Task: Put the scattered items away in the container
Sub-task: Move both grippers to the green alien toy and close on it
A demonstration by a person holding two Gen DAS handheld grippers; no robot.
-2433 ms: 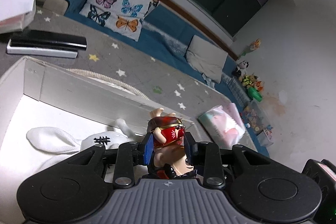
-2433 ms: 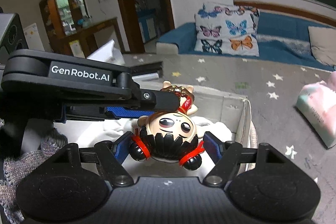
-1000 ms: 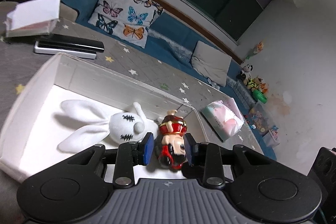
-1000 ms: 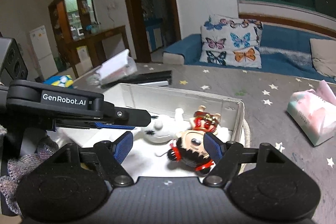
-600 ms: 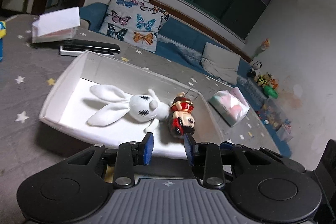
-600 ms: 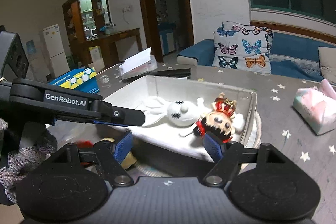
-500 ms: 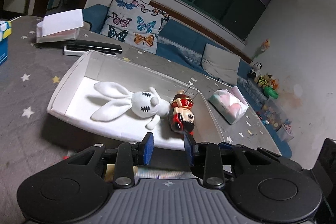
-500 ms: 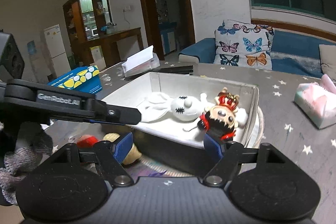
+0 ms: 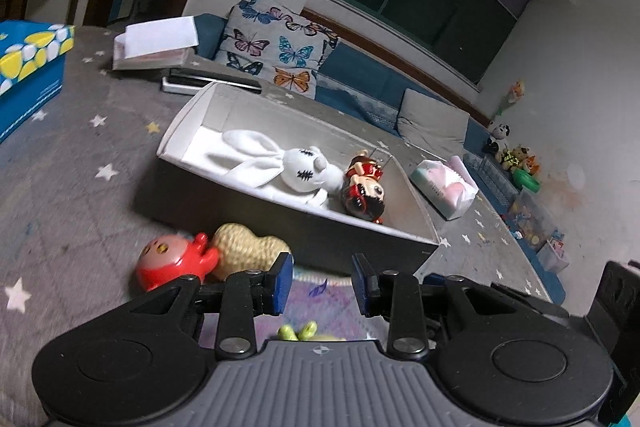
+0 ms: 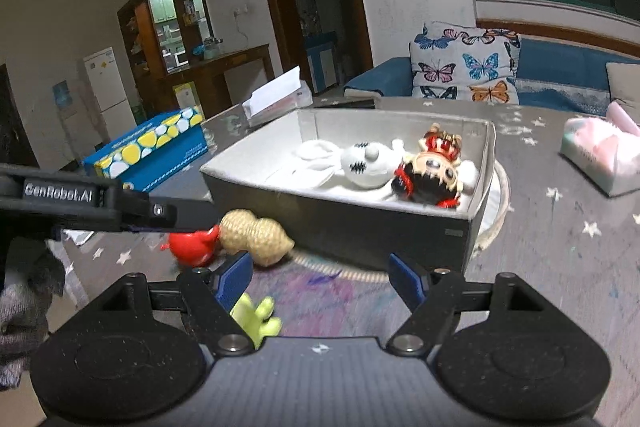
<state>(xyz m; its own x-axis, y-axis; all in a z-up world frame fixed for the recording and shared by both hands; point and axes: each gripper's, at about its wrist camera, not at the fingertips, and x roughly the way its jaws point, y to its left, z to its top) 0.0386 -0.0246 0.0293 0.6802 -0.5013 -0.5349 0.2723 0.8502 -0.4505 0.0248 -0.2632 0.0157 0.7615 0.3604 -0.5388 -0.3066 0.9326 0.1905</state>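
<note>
The grey box [image 9: 280, 231] [image 10: 332, 215] holds a white rabbit plush [image 9: 280, 163] [image 10: 352, 159] and a red-crowned doll [image 9: 362, 191] [image 10: 432, 167]. In front of the box lie a red round toy [image 9: 168, 261] [image 10: 192, 245], a tan knitted peanut [image 9: 248, 251] [image 10: 256, 235] and a small green toy [image 9: 298, 331] [image 10: 256, 315]. My left gripper [image 9: 322, 283] is open and empty, above the table near the green toy. My right gripper [image 10: 320, 281] is open wide and empty, just in front of the box.
A blue and yellow tissue box [image 9: 28, 67] [image 10: 148, 147] stands at the left. A pink tissue pack [image 9: 444, 187] [image 10: 600, 151] lies right of the grey box. A white box and dark flat devices [image 9: 192, 79] lie behind it. A sofa lines the back.
Both grippers let go of the doll, which now lies in the box beside the rabbit. Both have pulled back and down, so the loose toys in front of the box came into view.
</note>
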